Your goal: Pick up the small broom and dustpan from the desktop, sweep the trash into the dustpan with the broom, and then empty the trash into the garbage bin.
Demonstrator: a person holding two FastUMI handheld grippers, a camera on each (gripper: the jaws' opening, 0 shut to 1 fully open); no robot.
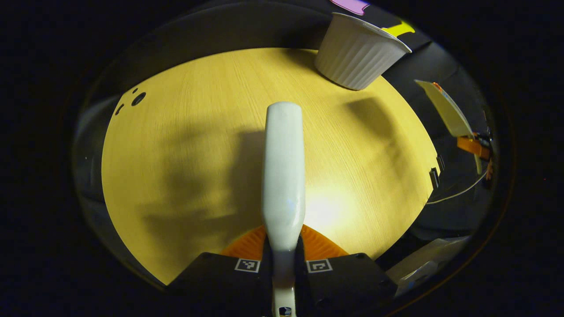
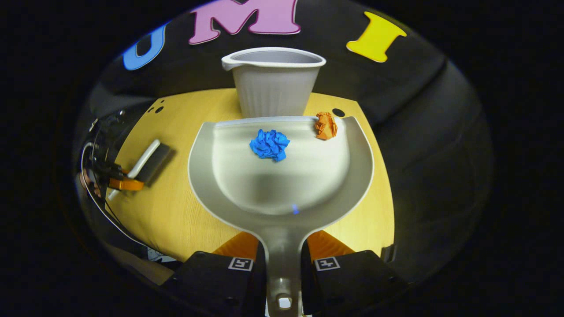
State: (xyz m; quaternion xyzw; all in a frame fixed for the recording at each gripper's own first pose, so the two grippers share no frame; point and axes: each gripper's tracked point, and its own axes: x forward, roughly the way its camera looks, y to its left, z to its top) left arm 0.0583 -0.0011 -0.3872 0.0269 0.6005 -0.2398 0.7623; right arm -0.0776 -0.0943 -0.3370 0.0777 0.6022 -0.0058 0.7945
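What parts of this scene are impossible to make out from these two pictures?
- Inside of the ribbed white plastic bin: right gripper view, hidden by its own wall.
- Bristles of the white-handled small broom: left gripper view, the handle covers them.
- Grey plastic dustpan handle end: cut off by the bottom edge.

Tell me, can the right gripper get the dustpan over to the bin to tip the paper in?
Probably yes. The right gripper is shut on the dustpan handle, and the garbage bin stands just beyond its front edge. The blue paper ball and orange paper ball lie in the pan.
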